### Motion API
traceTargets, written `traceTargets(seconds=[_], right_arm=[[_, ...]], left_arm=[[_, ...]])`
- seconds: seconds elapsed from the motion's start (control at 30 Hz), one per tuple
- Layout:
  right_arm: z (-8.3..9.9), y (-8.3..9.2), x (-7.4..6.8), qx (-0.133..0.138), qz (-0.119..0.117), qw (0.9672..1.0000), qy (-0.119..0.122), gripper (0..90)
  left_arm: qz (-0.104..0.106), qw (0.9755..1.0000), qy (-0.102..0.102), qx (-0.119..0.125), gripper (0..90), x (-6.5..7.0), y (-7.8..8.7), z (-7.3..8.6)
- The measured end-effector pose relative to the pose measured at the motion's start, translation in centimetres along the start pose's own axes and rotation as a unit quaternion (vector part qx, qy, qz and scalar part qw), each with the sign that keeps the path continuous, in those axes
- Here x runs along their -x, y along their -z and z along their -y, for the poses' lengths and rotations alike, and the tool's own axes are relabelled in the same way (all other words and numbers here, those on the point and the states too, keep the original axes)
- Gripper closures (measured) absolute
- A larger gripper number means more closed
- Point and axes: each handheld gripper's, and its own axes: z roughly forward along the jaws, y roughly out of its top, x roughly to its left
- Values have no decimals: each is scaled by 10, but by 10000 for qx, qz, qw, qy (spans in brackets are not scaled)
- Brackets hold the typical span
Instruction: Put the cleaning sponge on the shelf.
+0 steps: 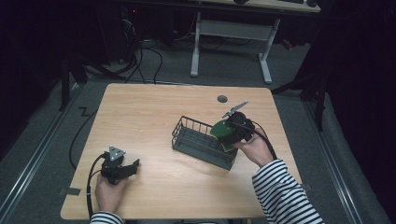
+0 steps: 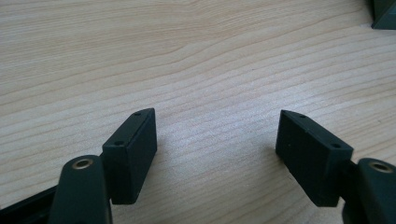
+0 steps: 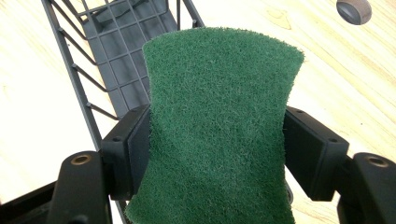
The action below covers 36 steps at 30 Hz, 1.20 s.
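1. My right gripper (image 1: 227, 136) has its jaws clamped on a green scouring sponge (image 3: 217, 126), one jaw pressing each of its narrow waisted sides.
2. In the right gripper view the sponge stands between my two black jaws with its rough green face toward the camera, and its top edge reaches toward 12 o'clock.
3. Behind the sponge in that view, toward 11 o'clock, lies the dark wire basket (image 3: 93, 84); its gridded floor shows beyond the sponge's upper left corner.
4. In the high view I hold the sponge (image 1: 219, 129) at the basket's (image 1: 196, 140) right-hand end, at its rim; I cannot tell whether sponge and basket touch.
5. The basket sits a little right of the middle of the wooden table (image 1: 149, 107), its long side running from 10 o'clock to 4 o'clock.
6. A small grey round fitting (image 1: 222, 99) is set in the tabletop at 12 o'clock from the basket, near the far edge.
7. My left gripper (image 1: 132, 168) rests low at the table's near left, at 8 o'clock from the basket and well apart from it.
8. Its jaws stand wide apart with nothing but bare wood grain between them in the left gripper view, and the fingers (image 2: 133, 154) hold nothing.
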Motion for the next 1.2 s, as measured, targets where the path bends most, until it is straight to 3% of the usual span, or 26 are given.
traceTargets(seconds=[0.63, 0.83, 1.2], right_arm=[[-6, -1, 1, 34, 62, 10000, 50, 300], [-8, -9, 2, -90, 76, 9999, 44, 297], [-6, -8, 1, -110, 96, 9998, 98, 293]], left_arm=[[-9, 10000, -14, -7, 299, 0, 0, 0], [-8, 10000, -13, -7, 299, 0, 0, 0], [-7, 10000, -11, -7, 299, 0, 0, 0]])
